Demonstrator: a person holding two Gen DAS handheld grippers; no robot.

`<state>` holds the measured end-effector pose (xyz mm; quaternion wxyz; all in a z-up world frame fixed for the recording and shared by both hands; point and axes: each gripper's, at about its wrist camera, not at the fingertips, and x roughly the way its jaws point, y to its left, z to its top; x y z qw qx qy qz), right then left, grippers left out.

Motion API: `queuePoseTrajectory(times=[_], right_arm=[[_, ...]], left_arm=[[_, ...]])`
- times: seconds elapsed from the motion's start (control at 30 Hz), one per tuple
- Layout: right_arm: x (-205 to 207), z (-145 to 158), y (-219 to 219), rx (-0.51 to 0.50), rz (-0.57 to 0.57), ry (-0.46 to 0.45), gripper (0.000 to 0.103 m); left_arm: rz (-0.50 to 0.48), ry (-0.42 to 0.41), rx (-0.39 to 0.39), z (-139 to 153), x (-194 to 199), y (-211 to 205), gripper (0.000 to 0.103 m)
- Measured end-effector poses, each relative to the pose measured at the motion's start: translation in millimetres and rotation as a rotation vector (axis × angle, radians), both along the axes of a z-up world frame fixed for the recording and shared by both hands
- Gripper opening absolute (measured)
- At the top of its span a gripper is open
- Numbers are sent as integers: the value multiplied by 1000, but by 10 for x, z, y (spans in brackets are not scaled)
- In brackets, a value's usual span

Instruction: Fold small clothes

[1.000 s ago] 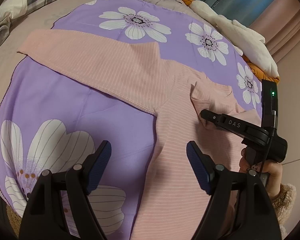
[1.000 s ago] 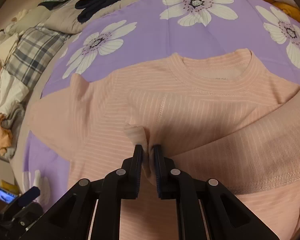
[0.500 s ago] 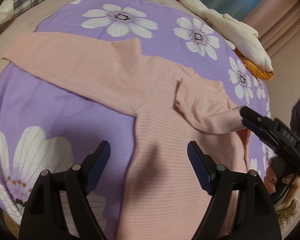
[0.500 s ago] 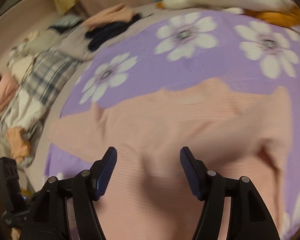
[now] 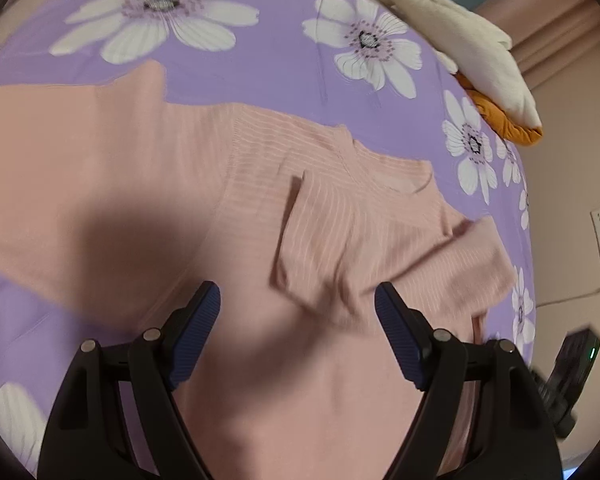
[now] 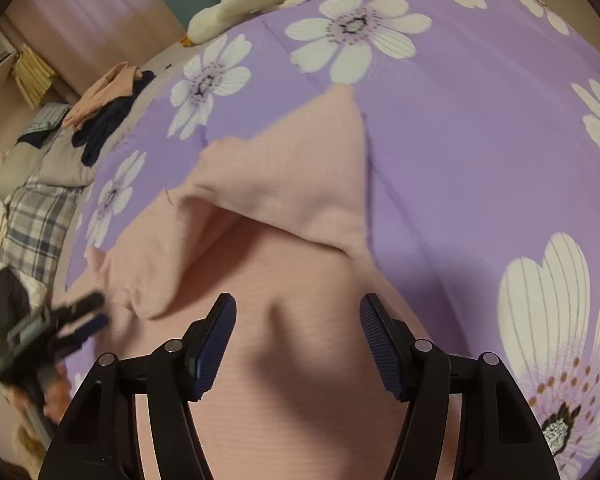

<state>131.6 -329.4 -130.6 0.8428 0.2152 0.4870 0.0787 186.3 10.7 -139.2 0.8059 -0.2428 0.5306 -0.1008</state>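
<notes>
Motion blur softens both views, and the near hem of the pink shirt (image 5: 260, 360) is cut off behind the grippers, so its full length cannot be seen. The shirt lies flat on a purple sheet (image 5: 260, 60) printed with white daisies. In the left wrist view its neckline points away toward the far right, with the body running back toward the camera. One sleeve (image 5: 80, 184) stretches out flat to the left, partly under a dark shadow. The other sleeve (image 5: 380, 248) is folded across the chest, its cuff toward the middle.

The left gripper (image 5: 298, 320) hovers over the shirt's body, fingers spread wide, holding nothing. The right gripper (image 6: 298, 334) also hangs over pink cloth with fingers apart and empty. In its view the left gripper appears only as a dark smear at the left edge; the fold lines of the shirt are hard to read there.

A white and orange pile (image 5: 480, 60) sits beyond the sheet's far edge. Plaid cloth (image 6: 40, 224) and dark clothes (image 6: 104, 128) lie off to one side.
</notes>
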Motion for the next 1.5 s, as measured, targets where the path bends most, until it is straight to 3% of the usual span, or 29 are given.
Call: queuePoseTrajectory(times=[0.3, 0.4, 0.47, 0.53, 0.63, 0.7, 0.77, 1.03, 1.33, 1.5], right_arm=[[-49, -109, -160, 13, -46, 8, 65], [-53, -124, -165, 10, -61, 2, 65], [-50, -140, -168, 16, -67, 2, 65], [-51, -149, -167, 13, -70, 0, 65], [-59, -154, -164, 7, -70, -3, 65], [-58, -149, -162, 3, -73, -2, 65], [-52, -143, -149, -3, -74, -2, 65], [-53, -144, -149, -8, -76, -2, 65], [-35, -127, -140, -15, -84, 1, 65], [-28, -123, -142, -15, -84, 1, 65]], left_arm=[[-47, -9, -4, -106, 272, -199, 78], [-58, -14, -10, -136, 278, -254, 64], [-57, -27, 51, -133, 262, -309, 50], [-65, -42, 102, -124, 237, -356, 44], [-61, -42, 118, -129, 231, -373, 32], [-68, -48, 109, -111, 233, -391, 13], [-77, -47, 65, -88, 231, -408, 11], [-74, -113, 26, 272, 158, -416, 11], [-45, -221, 57, 741, 76, -283, 11], [-8, -236, 77, 825, 36, -114, 11]])
